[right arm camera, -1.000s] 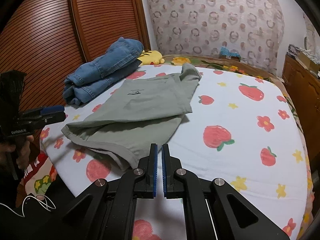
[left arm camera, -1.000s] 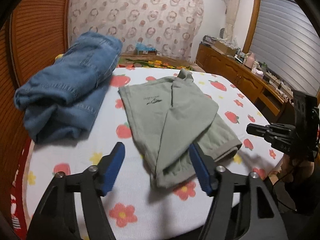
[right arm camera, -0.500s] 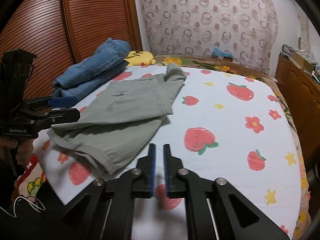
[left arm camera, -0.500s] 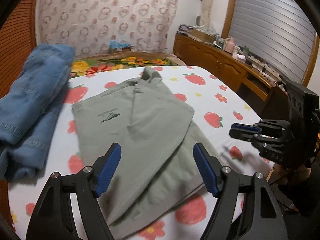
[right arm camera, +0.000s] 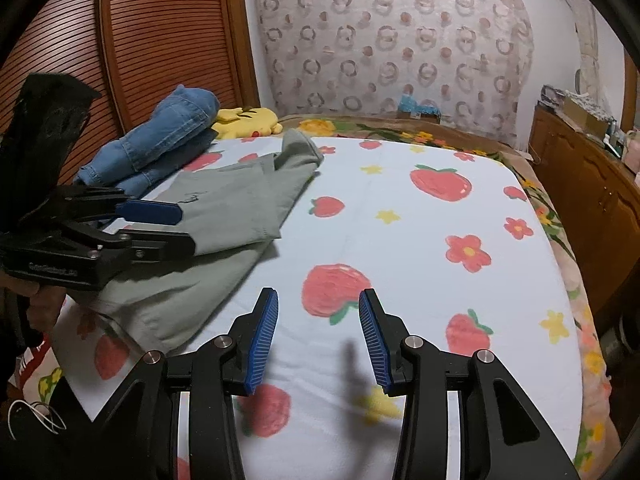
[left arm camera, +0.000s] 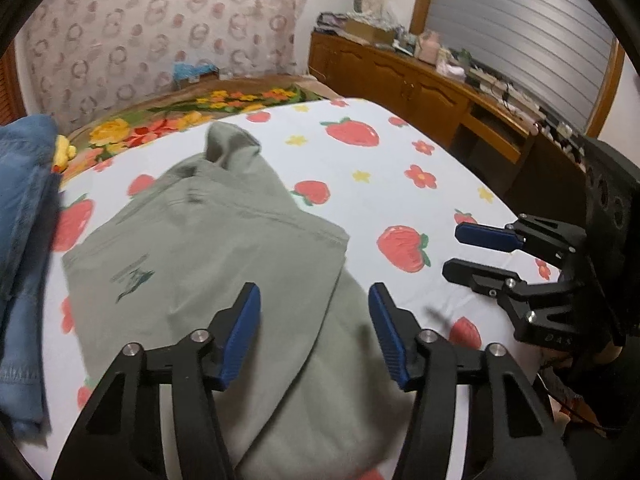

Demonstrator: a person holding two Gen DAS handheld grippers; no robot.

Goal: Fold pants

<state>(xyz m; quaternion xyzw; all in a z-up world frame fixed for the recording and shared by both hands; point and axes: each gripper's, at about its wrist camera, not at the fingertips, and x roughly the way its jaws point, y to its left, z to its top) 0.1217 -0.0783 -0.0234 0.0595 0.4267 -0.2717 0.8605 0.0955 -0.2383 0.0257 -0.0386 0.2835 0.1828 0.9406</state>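
Grey-green pants point(left arm camera: 208, 264) lie folded over on the strawberry-print bed sheet point(left arm camera: 360, 148), also seen in the right wrist view point(right arm camera: 240, 200). My left gripper point(left arm camera: 314, 300) is open and empty, hovering just above the pants' near end; it also shows in the right wrist view point(right arm camera: 182, 230). My right gripper point(right arm camera: 318, 304) is open and empty over bare sheet to the right of the pants; it also shows in the left wrist view point(left arm camera: 452, 250).
Folded blue jeans point(right arm camera: 160, 140) lie at the bed's left, with a yellow plush toy point(right arm camera: 248, 120) behind them. A slatted wooden wardrobe point(right arm camera: 160, 40) stands at the left. A cluttered wooden cabinet point(left arm camera: 420, 88) runs along the right side.
My right gripper has opened from shut. My left gripper has moved forward over the pants' near end and turned right. The pants have not moved.
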